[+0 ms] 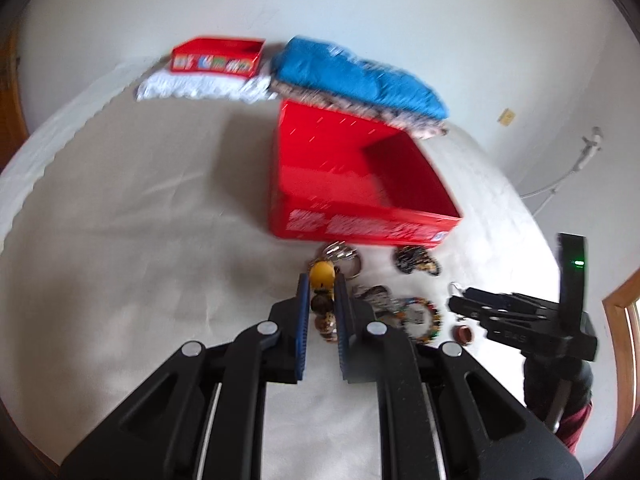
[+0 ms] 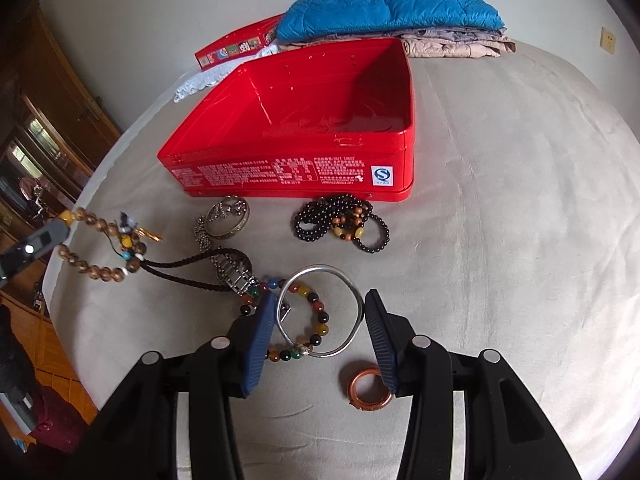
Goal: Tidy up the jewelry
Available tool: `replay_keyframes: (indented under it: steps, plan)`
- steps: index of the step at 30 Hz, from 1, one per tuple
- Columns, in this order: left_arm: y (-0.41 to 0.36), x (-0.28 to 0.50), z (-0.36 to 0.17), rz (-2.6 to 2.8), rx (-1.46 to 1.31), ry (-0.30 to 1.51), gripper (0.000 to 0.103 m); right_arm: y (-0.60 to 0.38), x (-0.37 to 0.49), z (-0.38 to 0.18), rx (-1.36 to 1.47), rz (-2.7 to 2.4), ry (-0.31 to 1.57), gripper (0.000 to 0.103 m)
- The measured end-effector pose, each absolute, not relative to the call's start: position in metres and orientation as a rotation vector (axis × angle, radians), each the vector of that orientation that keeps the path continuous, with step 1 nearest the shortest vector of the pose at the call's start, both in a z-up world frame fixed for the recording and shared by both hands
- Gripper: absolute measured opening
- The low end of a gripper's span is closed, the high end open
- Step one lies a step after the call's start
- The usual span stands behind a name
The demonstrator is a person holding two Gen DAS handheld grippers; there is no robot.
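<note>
My left gripper is shut on a string of wooden beads with a yellow bead at the top. In the right wrist view this bead string hangs lifted from the left gripper at the far left. My right gripper points down at the bed, its blue pads closed against both sides of a silver bangle. A multicoloured bead bracelet lies inside the bangle. An open red tin stands behind the jewelry; I see nothing inside it.
On the pale bedcover lie black bead bracelets, a silver cuff, a black cord necklace with a metal pendant and a copper-brown ring. The tin's lid and folded blue clothing sit at the back.
</note>
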State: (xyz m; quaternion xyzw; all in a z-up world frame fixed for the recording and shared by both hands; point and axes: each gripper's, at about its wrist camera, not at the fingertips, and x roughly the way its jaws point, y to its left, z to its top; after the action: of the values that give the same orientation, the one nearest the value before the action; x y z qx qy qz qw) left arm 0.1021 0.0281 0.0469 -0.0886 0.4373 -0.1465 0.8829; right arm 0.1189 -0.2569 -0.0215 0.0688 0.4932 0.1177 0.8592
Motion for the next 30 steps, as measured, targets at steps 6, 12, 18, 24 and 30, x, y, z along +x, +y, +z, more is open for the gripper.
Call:
replay_keyframes:
  steps: [6,12,18,24,30]
  plan:
    - [0.062,0.111,0.038,-0.259,-0.277,0.905,0.010,-0.258,0.124,-0.031,0.139,0.231,1.059,0.046]
    - [0.071,0.101,0.053,-0.247,-0.243,0.824,0.010,-0.255,0.128,-0.035,0.137,0.225,1.064,0.046]
    - [0.081,0.116,0.023,-0.222,-0.287,0.913,0.010,-0.244,0.131,-0.039,0.079,0.204,1.085,0.047]
    - [0.082,0.109,0.021,-0.242,-0.276,0.899,0.010,-0.218,0.132,-0.016,0.064,0.285,1.006,0.049]
    - [0.096,0.114,0.002,-0.184,-0.291,0.944,0.010,-0.161,0.148,-0.029,0.000,0.424,1.085,0.044]
